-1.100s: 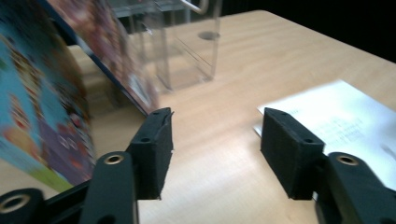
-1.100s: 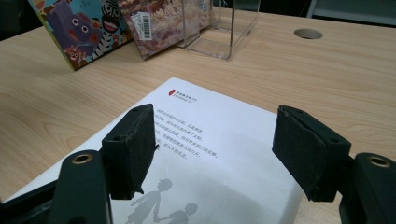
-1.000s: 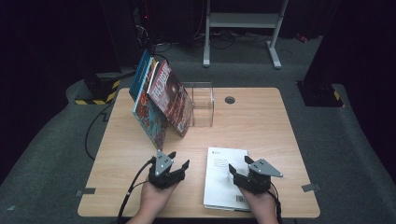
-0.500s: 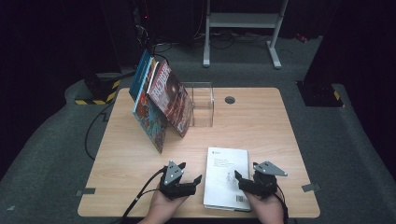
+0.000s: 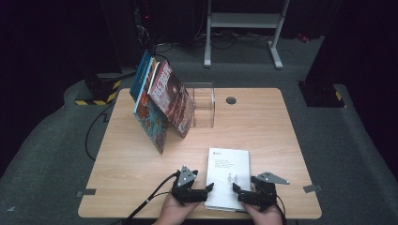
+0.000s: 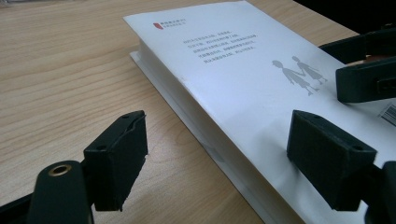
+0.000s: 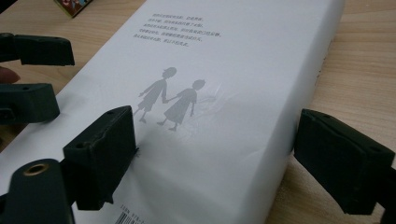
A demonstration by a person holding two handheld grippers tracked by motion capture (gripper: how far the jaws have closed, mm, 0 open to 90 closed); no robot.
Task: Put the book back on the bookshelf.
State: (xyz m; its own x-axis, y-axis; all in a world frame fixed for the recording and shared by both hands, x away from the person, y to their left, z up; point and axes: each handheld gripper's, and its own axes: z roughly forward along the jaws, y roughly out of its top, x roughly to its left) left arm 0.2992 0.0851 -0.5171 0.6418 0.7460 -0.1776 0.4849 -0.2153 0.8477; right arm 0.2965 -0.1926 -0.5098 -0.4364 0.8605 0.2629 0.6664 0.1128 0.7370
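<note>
One white book [image 5: 228,177] lies flat near the front edge of the wooden table [image 5: 263,126], its cover showing a small red mark at the top corner, a few lines of grey print too fine to read, a grey silhouette of two children holding hands, and a barcode at the near end. The left gripper [image 5: 202,192] sits at the book's left edge and the right gripper [image 5: 240,192] at its right edge, both with jaws spread wide and nothing between them; in each gripper view one jaw hangs over the cover and the other over bare wood. Farther back, several colourful books [image 5: 162,104], about three or four, lean together against a clear acrylic stand [image 5: 202,105].
</note>
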